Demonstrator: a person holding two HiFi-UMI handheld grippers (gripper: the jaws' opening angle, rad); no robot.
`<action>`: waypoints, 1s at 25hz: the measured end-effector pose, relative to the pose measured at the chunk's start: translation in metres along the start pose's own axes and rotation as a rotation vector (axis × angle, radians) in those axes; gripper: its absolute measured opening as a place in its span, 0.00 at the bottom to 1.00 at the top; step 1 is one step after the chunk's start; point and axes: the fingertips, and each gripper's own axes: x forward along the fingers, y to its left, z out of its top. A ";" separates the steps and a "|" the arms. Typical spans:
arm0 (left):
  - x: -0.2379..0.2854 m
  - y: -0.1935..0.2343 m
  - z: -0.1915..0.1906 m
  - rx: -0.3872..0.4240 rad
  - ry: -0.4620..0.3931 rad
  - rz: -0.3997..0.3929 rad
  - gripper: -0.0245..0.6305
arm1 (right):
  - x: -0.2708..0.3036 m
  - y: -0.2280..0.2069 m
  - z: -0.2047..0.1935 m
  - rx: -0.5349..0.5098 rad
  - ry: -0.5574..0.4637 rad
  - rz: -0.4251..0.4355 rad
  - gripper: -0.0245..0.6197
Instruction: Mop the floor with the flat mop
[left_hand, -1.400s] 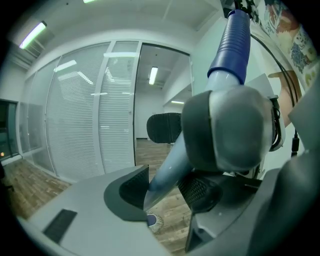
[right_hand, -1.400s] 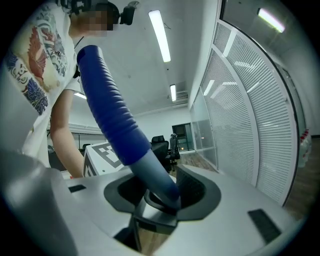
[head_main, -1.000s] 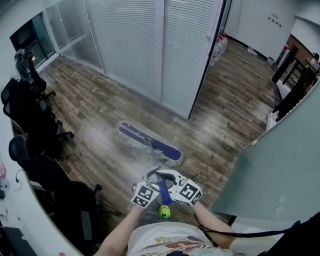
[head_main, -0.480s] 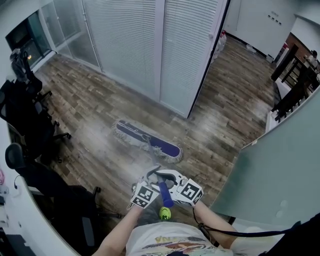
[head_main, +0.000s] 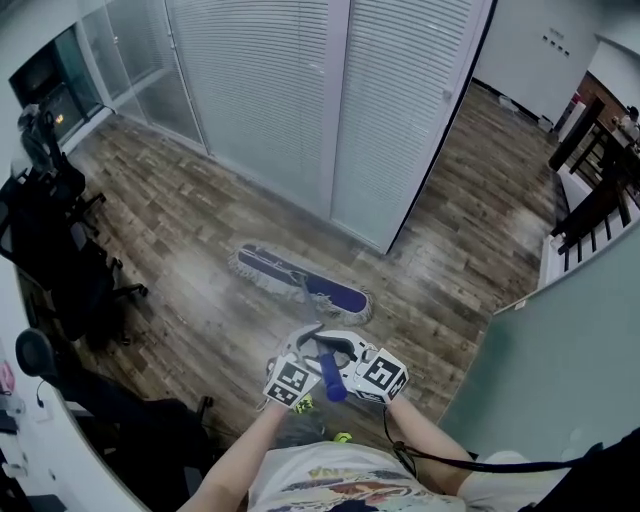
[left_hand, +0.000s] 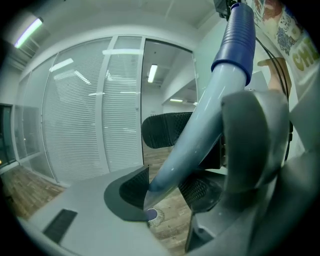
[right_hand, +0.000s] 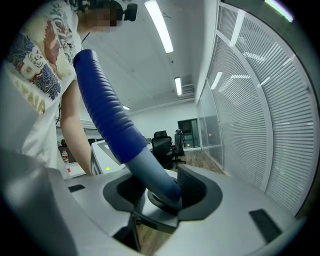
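While both claws clasp the mop handle (head_main: 329, 375) close together near its blue top end, the flat mop head (head_main: 300, 281) lies on the wooden floor (head_main: 170, 215) in front of the blind-covered glass wall (head_main: 270, 90), just short of that wall's dark corner post (head_main: 437, 135). The left claw (left_hand: 165, 192) is closed on the pale shaft, with a ribbed pad against each side. The right claw (right_hand: 160, 192) is closed on the shaft the same way, just below the blue sleeve. Both stand fairly wide only because the pole fills them.

The likeliest trouble is the mop head's far end catching the foot of the wall or its post on a long push, which would jolt the pole. With both grips bunched at the top, leverage is probably poor, so the round shaft may twist or slide between the pads. A pale sheen in front of the wall suggests damp boards, so footing could slip. A wide sweep could also knock the office chairs (head_main: 60, 230) off the wall's left end.
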 end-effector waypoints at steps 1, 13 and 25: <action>0.002 0.013 0.002 0.003 0.002 -0.007 0.28 | 0.009 -0.009 0.004 0.002 -0.001 -0.006 0.32; 0.017 0.117 0.006 0.011 -0.012 -0.038 0.28 | 0.086 -0.081 0.028 0.002 -0.017 -0.046 0.32; 0.055 0.217 0.021 0.000 -0.021 -0.018 0.27 | 0.143 -0.169 0.051 -0.005 -0.035 -0.032 0.32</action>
